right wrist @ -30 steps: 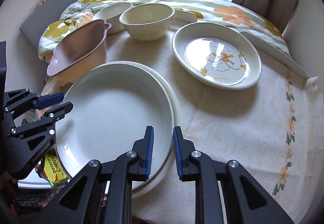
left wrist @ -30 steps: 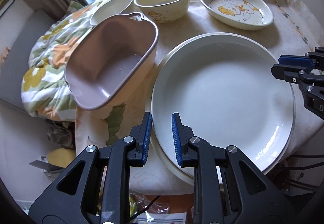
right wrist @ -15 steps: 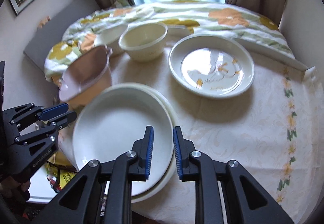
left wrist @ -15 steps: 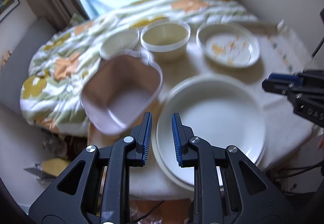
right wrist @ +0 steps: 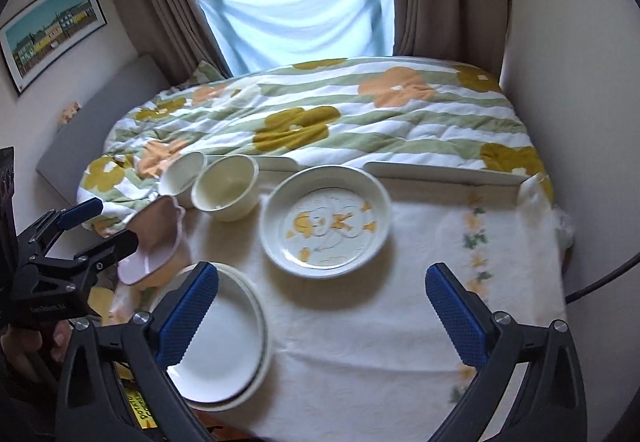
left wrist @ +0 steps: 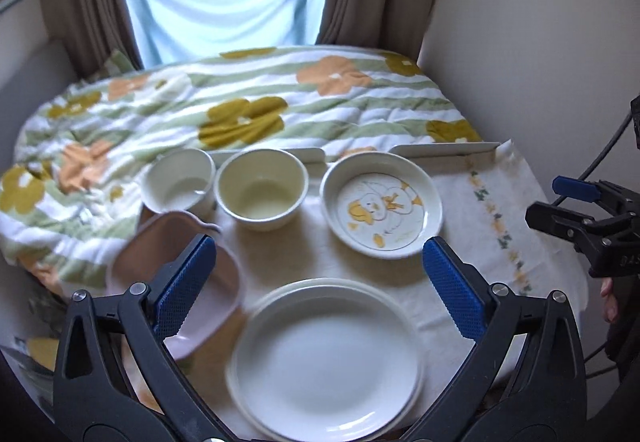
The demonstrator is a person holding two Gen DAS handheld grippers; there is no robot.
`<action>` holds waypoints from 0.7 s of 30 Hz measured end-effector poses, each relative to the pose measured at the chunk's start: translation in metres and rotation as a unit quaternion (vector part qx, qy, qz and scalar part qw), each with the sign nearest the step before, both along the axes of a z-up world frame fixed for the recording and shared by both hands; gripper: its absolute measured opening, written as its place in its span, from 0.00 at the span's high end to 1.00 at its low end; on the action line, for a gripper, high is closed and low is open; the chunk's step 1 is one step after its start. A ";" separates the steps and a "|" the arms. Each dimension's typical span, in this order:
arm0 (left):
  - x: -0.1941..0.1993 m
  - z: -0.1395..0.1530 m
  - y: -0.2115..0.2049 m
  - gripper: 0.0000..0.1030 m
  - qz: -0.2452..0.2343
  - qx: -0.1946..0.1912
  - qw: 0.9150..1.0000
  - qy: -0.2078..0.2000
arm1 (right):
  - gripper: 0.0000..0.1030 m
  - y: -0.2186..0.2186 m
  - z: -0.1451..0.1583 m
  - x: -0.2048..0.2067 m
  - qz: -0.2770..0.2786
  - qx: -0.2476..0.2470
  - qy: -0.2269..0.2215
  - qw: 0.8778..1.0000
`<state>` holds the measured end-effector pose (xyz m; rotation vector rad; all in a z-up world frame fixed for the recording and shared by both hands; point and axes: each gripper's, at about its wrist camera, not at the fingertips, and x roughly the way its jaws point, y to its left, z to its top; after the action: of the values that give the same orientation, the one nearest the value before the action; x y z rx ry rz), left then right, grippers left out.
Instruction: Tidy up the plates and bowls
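Left wrist view: left gripper (left wrist: 320, 274) spread wide, holding nothing, raised above the near edge of the table (left wrist: 472, 210). Directly below and ahead lies the white plate stack (left wrist: 326, 362), a large plate seated on another. Pink handled dish (left wrist: 180, 282) just left of it, partly behind the left finger. Far row, left to right: small white bowl (left wrist: 180, 184), cream bowl (left wrist: 261, 192), duck plate (left wrist: 382, 210). Right gripper (left wrist: 576, 210) at the right edge, off the table.

Right wrist view: right gripper (right wrist: 320, 302) also released, empty. Duck plate (right wrist: 326, 220) lies straight ahead, centred between the fingers; plate stack (right wrist: 224, 342) low left, under the left finger. Cream bowl (right wrist: 225, 192) and small white bowl (right wrist: 182, 174) touch or nearly so; cannot tell which.

Judgement: right arm is nearer the duck plate, left nearer the stack. Nothing blocks either approach; the pink dish crowds the stack's left rim.
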<state>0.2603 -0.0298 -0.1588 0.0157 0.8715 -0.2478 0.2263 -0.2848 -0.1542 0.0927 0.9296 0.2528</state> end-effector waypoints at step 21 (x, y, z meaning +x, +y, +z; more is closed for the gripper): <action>0.095 -0.154 -0.039 0.59 0.180 -0.113 0.955 0.209 | 0.48 -0.033 -0.146 0.170 0.190 0.057 0.164 0.966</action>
<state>0.3554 -0.0685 -0.3128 -0.4187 1.2422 -0.0041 0.3967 -0.3174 -0.3003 0.0628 1.2615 0.6628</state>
